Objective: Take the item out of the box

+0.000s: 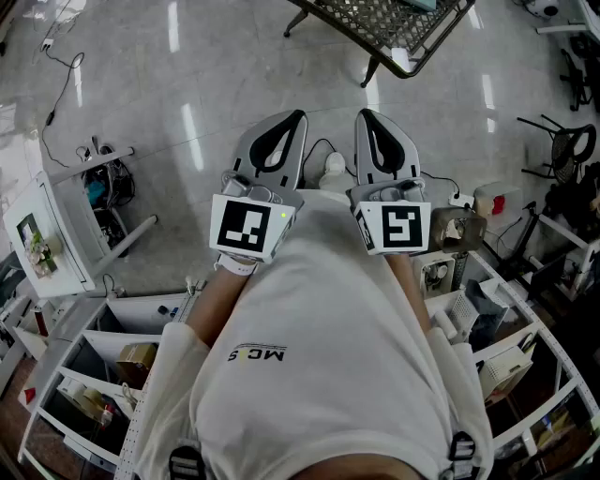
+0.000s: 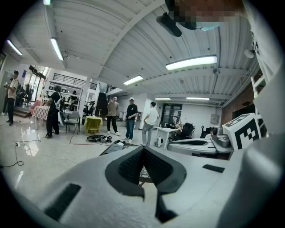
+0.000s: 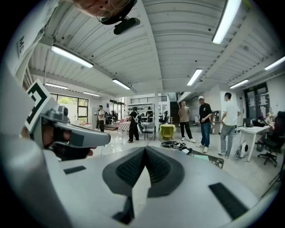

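Both grippers are held up side by side in front of my white shirt (image 1: 319, 347), jaws pointing away over the grey floor. The left gripper (image 1: 296, 116) is shut with nothing between its jaws; its black pads meet at the tip of the left gripper (image 2: 143, 149). The right gripper (image 1: 362, 113) is likewise shut and empty, pads closed at the tip of the right gripper (image 3: 144, 149). Each carries its marker cube (image 1: 246, 228). I cannot pick out the task's box or item near either gripper. A small brown carton (image 1: 137, 362) sits on a shelf at lower left.
White shelving racks (image 1: 82, 330) stand on both sides of me, the right-hand rack (image 1: 525, 337) holding small boxes. A black mesh cart (image 1: 398, 26) stands ahead. Cables (image 1: 58, 89) trail on the floor. Several people (image 2: 130, 116) and a yellow-covered table (image 2: 92, 124) are far off.
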Motion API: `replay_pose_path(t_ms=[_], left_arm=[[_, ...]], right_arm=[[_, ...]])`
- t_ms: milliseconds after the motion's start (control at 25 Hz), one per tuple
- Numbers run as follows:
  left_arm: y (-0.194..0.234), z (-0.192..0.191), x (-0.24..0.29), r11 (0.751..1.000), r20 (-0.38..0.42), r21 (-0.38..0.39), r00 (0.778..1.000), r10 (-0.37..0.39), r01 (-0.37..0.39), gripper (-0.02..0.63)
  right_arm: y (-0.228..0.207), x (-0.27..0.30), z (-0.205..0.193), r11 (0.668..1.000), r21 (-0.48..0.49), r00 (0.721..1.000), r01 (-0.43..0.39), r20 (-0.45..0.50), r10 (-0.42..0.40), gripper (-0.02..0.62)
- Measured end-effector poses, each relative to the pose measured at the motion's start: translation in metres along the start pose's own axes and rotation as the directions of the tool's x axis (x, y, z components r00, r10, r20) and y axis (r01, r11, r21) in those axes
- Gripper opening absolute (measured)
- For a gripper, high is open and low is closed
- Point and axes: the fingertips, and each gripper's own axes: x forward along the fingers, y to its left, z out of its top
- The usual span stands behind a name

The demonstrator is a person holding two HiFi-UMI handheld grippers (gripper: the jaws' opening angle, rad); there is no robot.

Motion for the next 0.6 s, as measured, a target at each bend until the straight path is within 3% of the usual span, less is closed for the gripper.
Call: replay_pose_path(t_ms=[400,600], left_arm=[[0.042,0.004,-0.025,1.0,0.002,-0.005,1.0,-0.003,0.003,0.025],[0.072,0.009,-0.029,1.0,0.014,-0.018,1.0,-0.011,0.011,0.025]], right_arm=[[0.039,0.024,0.009,1.0,0.021,1.0,-0.004,0.02,0.004,0.014],[0.038,0.039,0.006,0.998,0.044,0.999,0.048,0.011,-0.049,0.015]])
